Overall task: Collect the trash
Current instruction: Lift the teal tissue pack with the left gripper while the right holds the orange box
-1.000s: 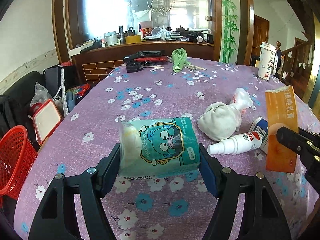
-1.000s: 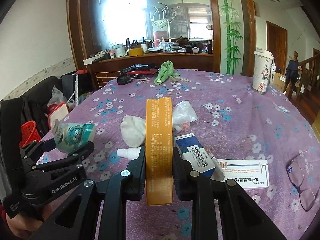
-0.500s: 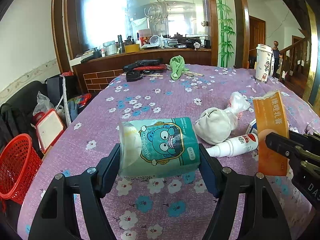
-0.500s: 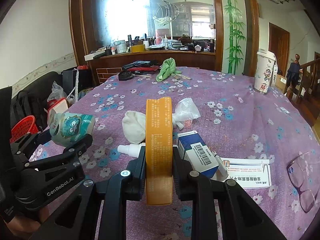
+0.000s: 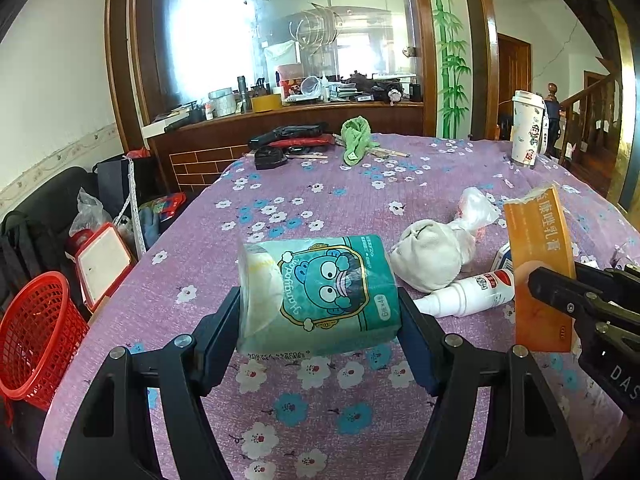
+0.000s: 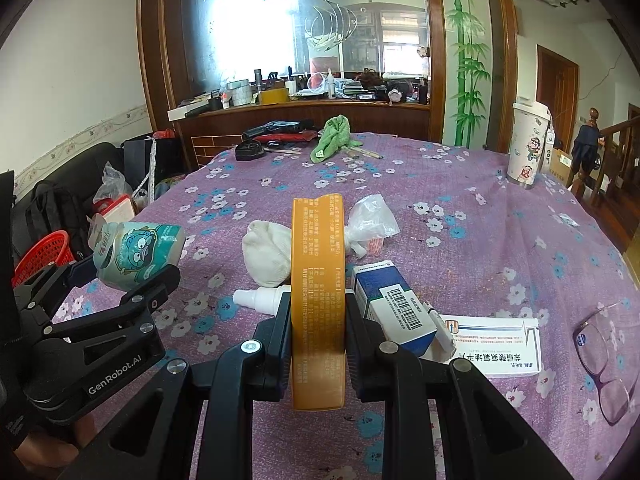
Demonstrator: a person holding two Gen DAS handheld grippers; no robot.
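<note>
My left gripper (image 5: 320, 312) is shut on a teal tissue pack (image 5: 316, 292) with a cartoon face, held above the purple flowered tablecloth (image 5: 320, 200). That pack (image 6: 136, 254) and the left gripper (image 6: 128, 280) also show at the left of the right wrist view. An upright orange box (image 6: 318, 300) is clamped in my right gripper (image 6: 318, 320), which is shut on it. The same orange box (image 5: 538, 264) and a right fingertip (image 5: 560, 288) appear at the right of the left wrist view. A red mesh basket (image 5: 36, 336) stands on the floor beyond the table's left edge.
On the cloth lie a white knotted bag (image 5: 432, 256), a white spray bottle (image 5: 468, 294), a blue and white box (image 6: 394, 308), a flat white medicine box (image 6: 492, 340), glasses (image 6: 604, 352), a green cloth (image 6: 334, 136) and a tall paper cup (image 6: 528, 148).
The left wrist view has tilted up a little, so the table sits lower in it. The right gripper and its orange box have kept still. Both grips are unchanged.
</note>
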